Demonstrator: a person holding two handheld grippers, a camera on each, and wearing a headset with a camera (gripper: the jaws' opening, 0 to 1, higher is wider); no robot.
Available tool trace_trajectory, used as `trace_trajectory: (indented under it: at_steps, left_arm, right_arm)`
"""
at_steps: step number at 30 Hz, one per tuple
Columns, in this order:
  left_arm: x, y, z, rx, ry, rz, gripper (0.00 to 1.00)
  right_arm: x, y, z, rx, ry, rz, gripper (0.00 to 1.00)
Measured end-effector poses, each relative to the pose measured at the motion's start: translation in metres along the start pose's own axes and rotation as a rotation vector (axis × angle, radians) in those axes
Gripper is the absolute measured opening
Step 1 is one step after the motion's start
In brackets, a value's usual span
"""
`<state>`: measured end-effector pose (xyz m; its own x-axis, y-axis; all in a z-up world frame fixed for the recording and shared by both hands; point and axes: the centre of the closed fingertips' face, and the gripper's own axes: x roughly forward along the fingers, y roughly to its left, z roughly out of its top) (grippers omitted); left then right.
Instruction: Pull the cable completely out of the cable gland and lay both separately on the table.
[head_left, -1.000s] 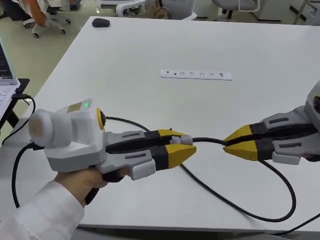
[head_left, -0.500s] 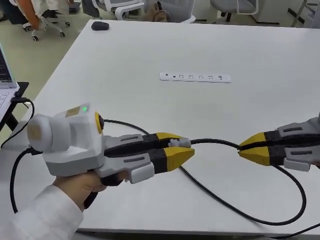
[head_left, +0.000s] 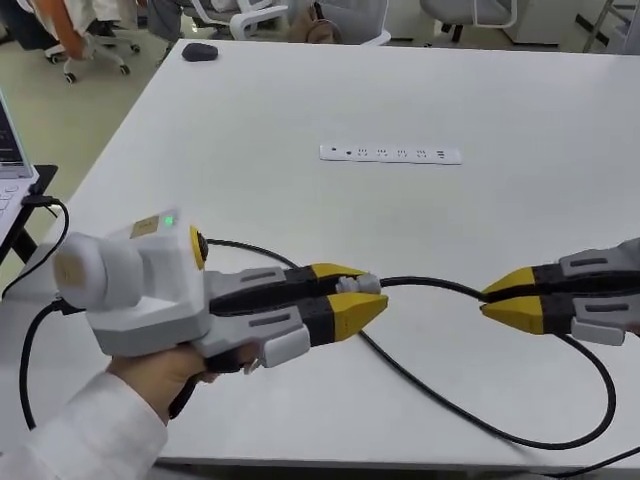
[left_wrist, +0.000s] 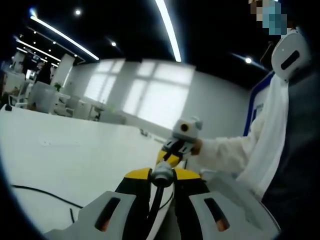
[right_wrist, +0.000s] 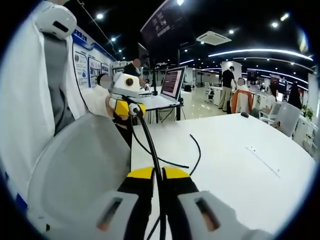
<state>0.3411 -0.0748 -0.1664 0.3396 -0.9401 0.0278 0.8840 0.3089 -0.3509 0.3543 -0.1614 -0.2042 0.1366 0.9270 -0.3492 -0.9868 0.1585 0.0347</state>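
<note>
- power strip lies mid tabletop
- mouse behind power strip, far left, near back edge
- laptop left of power strip, off the tabletop
- left tongs in front of power strip, cable gland at their tips
- right tongs front-right of power strip, on cable

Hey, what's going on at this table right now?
A person holds two tools over a white table. The left tool is shut on a small grey cable gland; the right tool is shut on the black cable coming out of it. The cable is not yet pulled free.
</note>
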Motion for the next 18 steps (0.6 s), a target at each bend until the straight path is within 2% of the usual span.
trace_trajectory:
  at_steps: [4,7,10,18]
  left_arm:
    - [0.000,0.000,0.002,0.002,-0.014,0.000,0.18]
    - [0.001,-0.003,0.005,-0.006,-0.027,-0.013,0.18]
    - [0.001,-0.003,0.001,0.001,-0.006,-0.009,0.18]
    - [0.003,-0.003,-0.002,0.011,0.013,-0.004,0.18]
  right_arm:
    - [-0.003,0.001,0.015,-0.008,-0.042,-0.003,0.07]
    - [-0.001,0.007,0.025,-0.031,-0.049,0.014,0.11]
    - [0.003,0.012,0.032,-0.053,-0.045,0.029,0.13]
    - [0.013,0.025,0.055,-0.105,-0.068,0.076,0.13]
